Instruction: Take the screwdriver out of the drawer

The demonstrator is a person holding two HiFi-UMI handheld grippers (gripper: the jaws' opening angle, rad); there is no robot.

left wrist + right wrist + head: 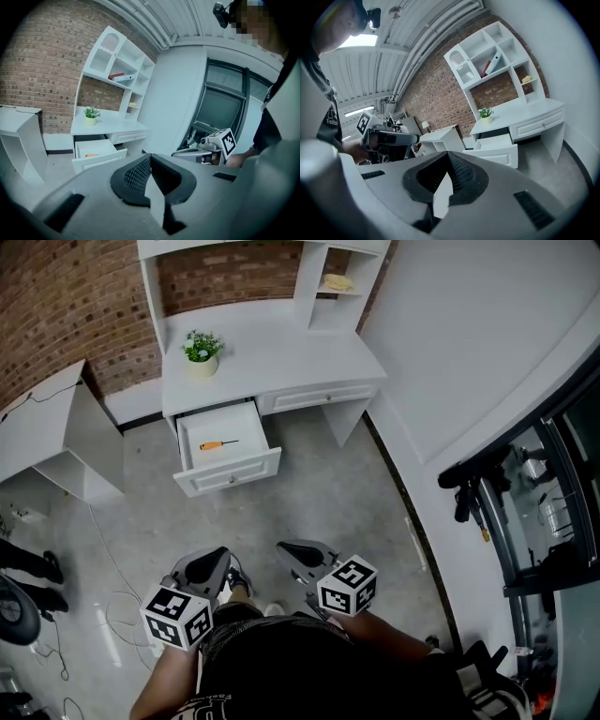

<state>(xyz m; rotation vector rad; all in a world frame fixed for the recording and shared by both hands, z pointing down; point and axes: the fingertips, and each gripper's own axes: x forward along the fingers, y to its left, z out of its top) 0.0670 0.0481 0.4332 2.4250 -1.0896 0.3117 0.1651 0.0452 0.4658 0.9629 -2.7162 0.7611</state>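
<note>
One desk (281, 357) stands by the brick wall. Its front has two drawers: one open drawer (230, 476) and one shut drawer (319, 397). One screwdriver (219, 443) lies in the open drawer. One plant (202, 351) stands on the tabletop. One yellow thing (337, 282) lies on a desk shelf. One small table (42, 413) stands left of the desk. Before the desk are two grippers, the left gripper (208, 566) and the right gripper (302, 554). They carry two cubes, a left cube (176, 617) and a right cube (348, 585).
</note>
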